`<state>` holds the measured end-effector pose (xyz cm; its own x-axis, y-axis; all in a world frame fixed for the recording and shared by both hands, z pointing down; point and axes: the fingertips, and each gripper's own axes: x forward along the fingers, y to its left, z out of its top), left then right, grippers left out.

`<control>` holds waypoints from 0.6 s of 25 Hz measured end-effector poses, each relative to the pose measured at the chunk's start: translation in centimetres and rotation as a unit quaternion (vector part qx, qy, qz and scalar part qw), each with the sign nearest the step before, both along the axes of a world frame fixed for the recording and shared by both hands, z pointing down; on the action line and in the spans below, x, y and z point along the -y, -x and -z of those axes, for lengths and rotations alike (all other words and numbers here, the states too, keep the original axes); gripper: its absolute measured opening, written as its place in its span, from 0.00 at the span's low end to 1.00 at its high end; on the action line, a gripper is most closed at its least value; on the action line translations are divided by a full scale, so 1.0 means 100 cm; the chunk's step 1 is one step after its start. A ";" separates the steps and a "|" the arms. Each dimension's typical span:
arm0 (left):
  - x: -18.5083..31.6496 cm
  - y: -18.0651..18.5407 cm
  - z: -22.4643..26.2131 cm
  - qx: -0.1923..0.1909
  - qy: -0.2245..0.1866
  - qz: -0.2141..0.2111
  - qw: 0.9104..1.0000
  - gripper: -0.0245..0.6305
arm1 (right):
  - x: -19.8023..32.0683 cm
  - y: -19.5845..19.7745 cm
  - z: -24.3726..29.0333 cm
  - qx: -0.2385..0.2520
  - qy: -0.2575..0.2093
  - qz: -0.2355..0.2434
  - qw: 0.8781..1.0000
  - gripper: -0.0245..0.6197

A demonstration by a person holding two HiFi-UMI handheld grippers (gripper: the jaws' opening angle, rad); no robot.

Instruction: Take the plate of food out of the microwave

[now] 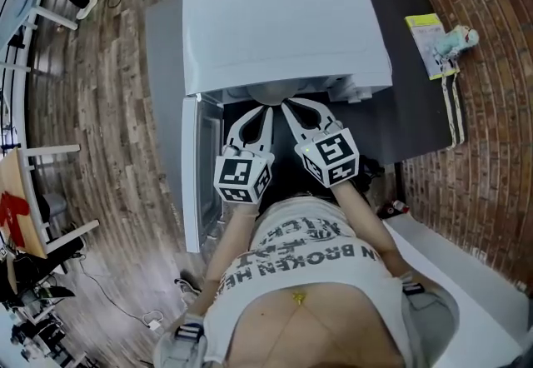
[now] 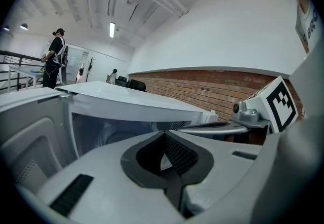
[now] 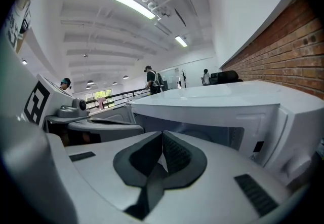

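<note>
The microwave (image 1: 283, 25) stands on a table (image 1: 412, 108), its door (image 1: 191, 171) swung out to the left. The left gripper (image 1: 265, 111) and right gripper (image 1: 287, 106) sit side by side just before its opening. A packet (image 1: 425, 42) lies on the table right of the microwave, near the brick wall (image 1: 495, 100).

The microwave (image 1: 283, 25) mouth stands open ahead; its swung-out door (image 1: 191, 166) walls the left side.

The microwave (image 1: 283, 25) top hid its cavity from above; inside, contents were too dim to tell.
</note>
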<state>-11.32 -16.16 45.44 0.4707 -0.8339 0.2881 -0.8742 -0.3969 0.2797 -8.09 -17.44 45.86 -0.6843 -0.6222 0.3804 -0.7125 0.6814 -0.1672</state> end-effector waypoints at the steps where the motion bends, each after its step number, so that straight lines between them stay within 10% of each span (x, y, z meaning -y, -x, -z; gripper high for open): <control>1: 0.001 0.000 -0.001 0.001 0.002 0.004 1.000 0.05 | 0.000 0.000 -0.002 -0.002 0.001 0.005 1.000 0.05; 15: 0.012 0.000 -0.022 -0.008 0.031 0.032 0.999 0.05 | 0.012 -0.011 -0.024 -0.007 0.022 0.014 1.000 0.05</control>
